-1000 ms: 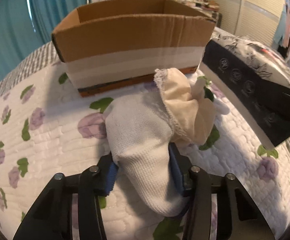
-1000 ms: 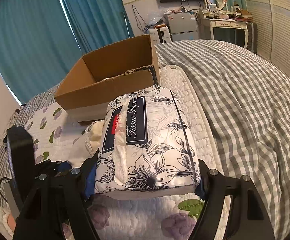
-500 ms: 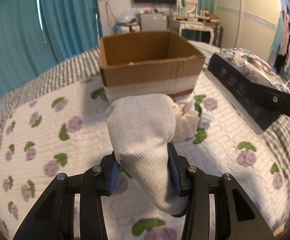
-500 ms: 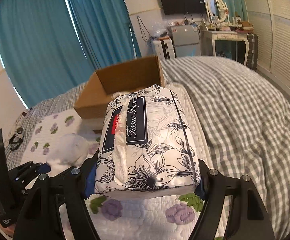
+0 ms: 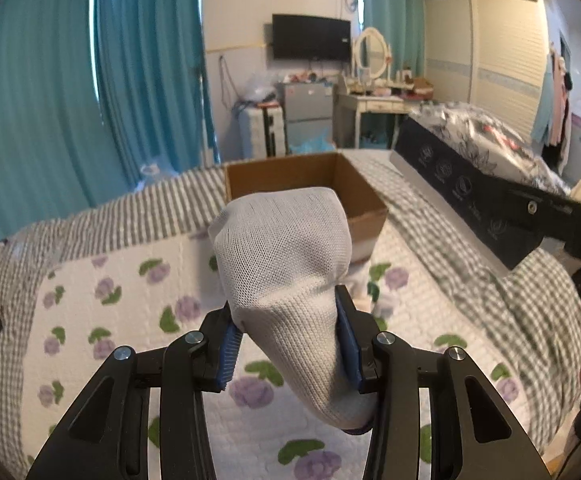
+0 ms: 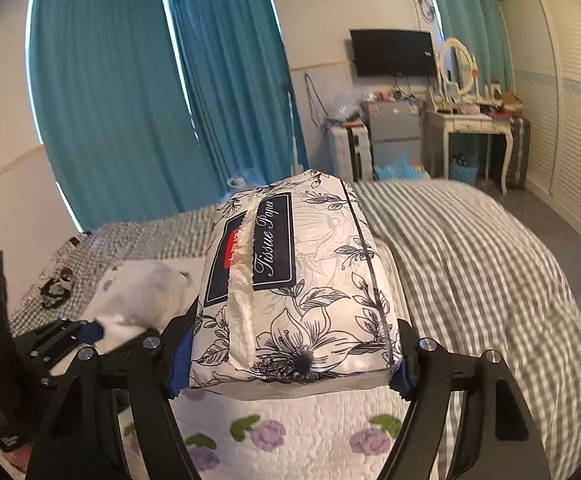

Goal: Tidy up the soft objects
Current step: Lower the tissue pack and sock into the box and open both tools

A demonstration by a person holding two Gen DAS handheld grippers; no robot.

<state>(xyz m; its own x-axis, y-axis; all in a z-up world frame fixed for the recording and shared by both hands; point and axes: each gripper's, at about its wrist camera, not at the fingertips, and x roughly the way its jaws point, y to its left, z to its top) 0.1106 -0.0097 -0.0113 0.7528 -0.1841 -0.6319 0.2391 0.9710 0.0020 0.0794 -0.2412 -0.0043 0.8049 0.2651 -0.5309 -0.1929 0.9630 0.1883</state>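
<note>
My left gripper (image 5: 288, 338) is shut on a white knit sock (image 5: 286, 264) and holds it raised above the bed. An open cardboard box (image 5: 354, 184) stands on the bed beyond it, partly hidden by the sock. My right gripper (image 6: 290, 356) is shut on a floral tissue paper pack (image 6: 302, 280), also held up off the bed. The pack shows at the right of the left wrist view (image 5: 466, 176). The sock and left gripper show at the left of the right wrist view (image 6: 138, 296). The box is hidden in the right wrist view.
The bed has a white quilt with purple flowers (image 5: 102, 292) over a grey checked cover (image 6: 470, 256). Teal curtains (image 5: 70, 100), a wall TV (image 5: 310, 38), a dressing table (image 6: 466, 128) and a wardrobe (image 5: 486, 52) stand beyond the bed.
Both grippers have risen and pulled back from the box with their loads. The sock has come off the cream cloth by the box. The box now looks smaller and farther.
</note>
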